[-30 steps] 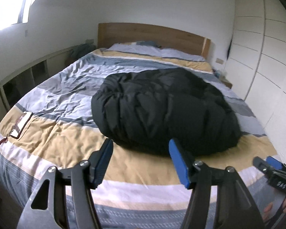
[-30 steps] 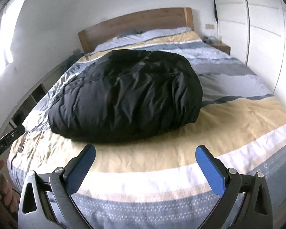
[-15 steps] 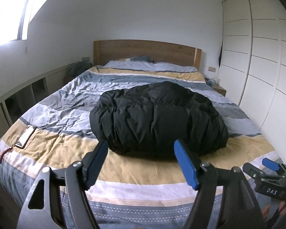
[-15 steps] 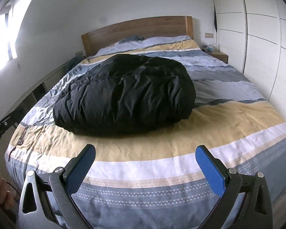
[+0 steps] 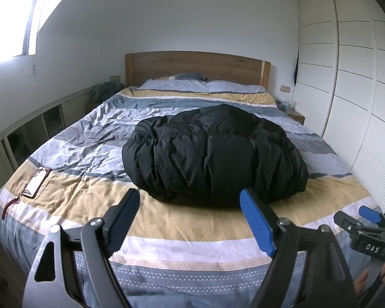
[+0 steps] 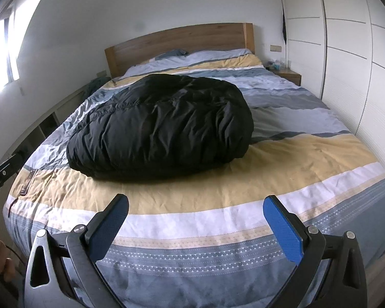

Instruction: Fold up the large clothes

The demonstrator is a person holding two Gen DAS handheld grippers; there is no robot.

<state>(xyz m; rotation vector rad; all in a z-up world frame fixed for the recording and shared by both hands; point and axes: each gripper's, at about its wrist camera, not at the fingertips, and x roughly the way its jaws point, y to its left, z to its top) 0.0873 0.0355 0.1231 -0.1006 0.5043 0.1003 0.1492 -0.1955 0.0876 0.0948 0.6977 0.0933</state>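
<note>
One black puffy jacket lies bunched in a rounded heap on the bed, roughly mid-mattress, resting across the grey and yellow stripes of the one duvet cover and well short of the foot edge. Two claws hang over the foot of the bed, both apart from the jacket. The left claw stands wide, its jaws having just been opening, with nothing between its two blue-padded fingers but bedding behind. The right claw is spread wide too and grips nothing; its two fingers frame the striped edge of the duvet. Near the left corner of the bed lies one flat dark-framed thing with a red strap, touching the cover; what it is I cannot tell. One wooden headboard stands at the far end, with two pillows before it. One bedside stand sits beside the white wardrobe, and one window glares on the left wall.
</note>
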